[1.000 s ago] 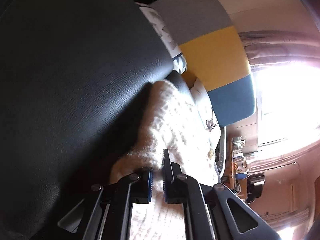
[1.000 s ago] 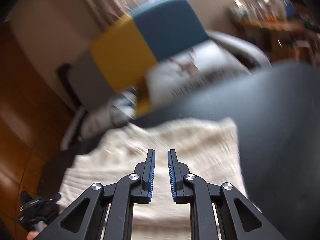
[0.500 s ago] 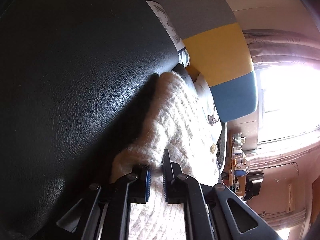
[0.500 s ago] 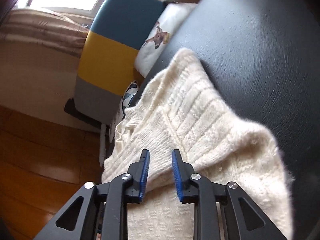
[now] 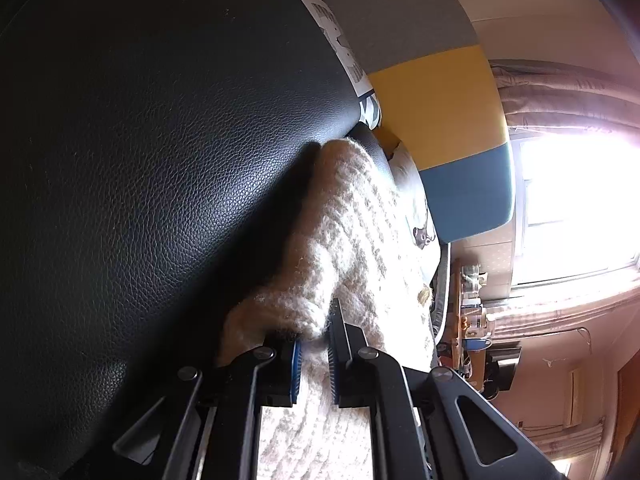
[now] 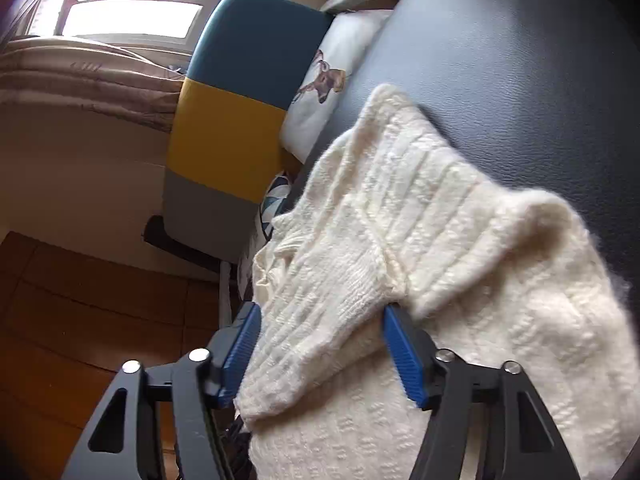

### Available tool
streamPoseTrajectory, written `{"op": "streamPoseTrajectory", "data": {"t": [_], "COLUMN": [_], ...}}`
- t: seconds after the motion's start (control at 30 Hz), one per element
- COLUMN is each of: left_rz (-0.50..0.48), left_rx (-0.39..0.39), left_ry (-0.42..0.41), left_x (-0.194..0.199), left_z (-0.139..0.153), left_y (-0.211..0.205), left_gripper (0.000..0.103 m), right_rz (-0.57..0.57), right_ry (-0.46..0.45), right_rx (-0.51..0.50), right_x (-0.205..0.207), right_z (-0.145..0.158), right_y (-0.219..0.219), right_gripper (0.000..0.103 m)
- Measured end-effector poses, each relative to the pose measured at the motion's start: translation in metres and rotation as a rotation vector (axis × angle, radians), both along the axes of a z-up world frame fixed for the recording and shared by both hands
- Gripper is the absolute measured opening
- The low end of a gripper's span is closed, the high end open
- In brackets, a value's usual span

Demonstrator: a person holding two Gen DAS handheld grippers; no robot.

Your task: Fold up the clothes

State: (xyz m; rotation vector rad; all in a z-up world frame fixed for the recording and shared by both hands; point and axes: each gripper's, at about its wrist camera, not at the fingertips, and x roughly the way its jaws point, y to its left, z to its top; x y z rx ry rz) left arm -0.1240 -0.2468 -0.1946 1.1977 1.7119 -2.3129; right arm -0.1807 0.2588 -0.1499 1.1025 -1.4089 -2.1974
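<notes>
**Sweater fold released on black cushion**

The cream cable-knit sweater (image 6: 420, 240) lies mid-frame across the black leather cushion (image 6: 520, 60). The left gripper (image 5: 314, 354) pinches its edge narrowly, opening slightly, anchoring it; the right gripper (image 6: 320, 344) opens wide around the folded sleeve, probably letting it settle.

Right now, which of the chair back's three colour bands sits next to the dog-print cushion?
The blue band, the end one beside the window, touches the dog-print cushion. The yellow band is in the middle; the grey band is at the opposite end.
</notes>
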Motion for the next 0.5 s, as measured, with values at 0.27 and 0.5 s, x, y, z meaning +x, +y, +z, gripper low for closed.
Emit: {"op": "streamPoseTrajectory", "data": {"t": [0.27,0.5], "left_rz": [-0.017,-0.018], "left_rx": [-0.020,-0.010], "left_ry": [-0.005,-0.012], "left_x": [-0.001,0.000], "left_z": [0.004,0.004], "left_y": [0.001,-0.002], "left_gripper": [0.009,0.009], "right_rz": [0.003,0.132], "right_ry": [0.070,0.157], "right_rx": [0.083,0.094], "right_x": [-0.010,-0.014], "right_z": [-0.009,0.003], "right_y": [-0.018,-0.039], "right_gripper": [0.055,0.094]}}
